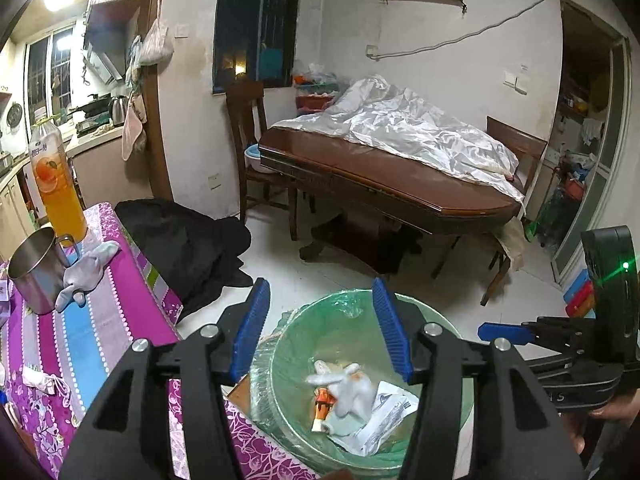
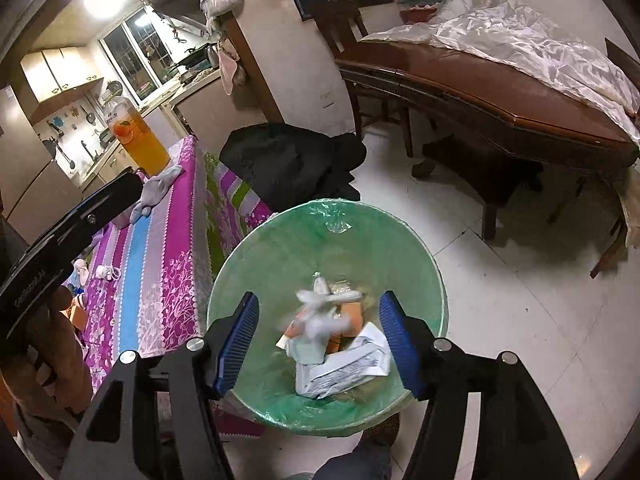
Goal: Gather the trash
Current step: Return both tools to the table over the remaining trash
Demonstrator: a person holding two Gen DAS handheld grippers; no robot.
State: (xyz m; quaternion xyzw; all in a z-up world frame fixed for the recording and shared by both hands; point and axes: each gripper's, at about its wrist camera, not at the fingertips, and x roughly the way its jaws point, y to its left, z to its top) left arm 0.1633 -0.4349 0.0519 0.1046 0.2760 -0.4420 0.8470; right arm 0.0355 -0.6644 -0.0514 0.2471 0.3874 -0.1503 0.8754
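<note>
Both grippers hung over the bin (image 2: pixel 424 264), and both stood open with nothing between the pads. My left gripper (image 1: pixel 320 332) was parted about halfway, my right gripper (image 2: pixel 320 342) a little wider. No earlier view to compare, so I only called what I saw.

Down in the bin lay the haul: a crumpled white tissue (image 1: pixel 340 388), soft and twisted (blurred in the right wrist view, so possibly not yet at rest), a small orange packet (image 1: pixel 322 402) and a flat, creased white printed wrapper (image 2: pixel 344 368), glossy like plastic film. The bin itself was round, lined with a thin, wrinkled, translucent green bag (image 1: pixel 344 304), and stood on the pale tiled floor just beside the near edge of the table.

I judged the job partly done. On the striped purple tablecloth (image 1: pixel 100 320), a scrap of crumpled white paper (image 1: pixel 40 380) sat toward the near edge, and a limp grey cloth (image 1: pixel 86 270) lay by the far corner, touching a shiny steel mug (image 1: pixel 34 276). Whether the cloth counted as trash, I couldn't say. The tall bottle of orange drink (image 1: pixel 56 184), clear plastic, stood at that far corner.
</note>
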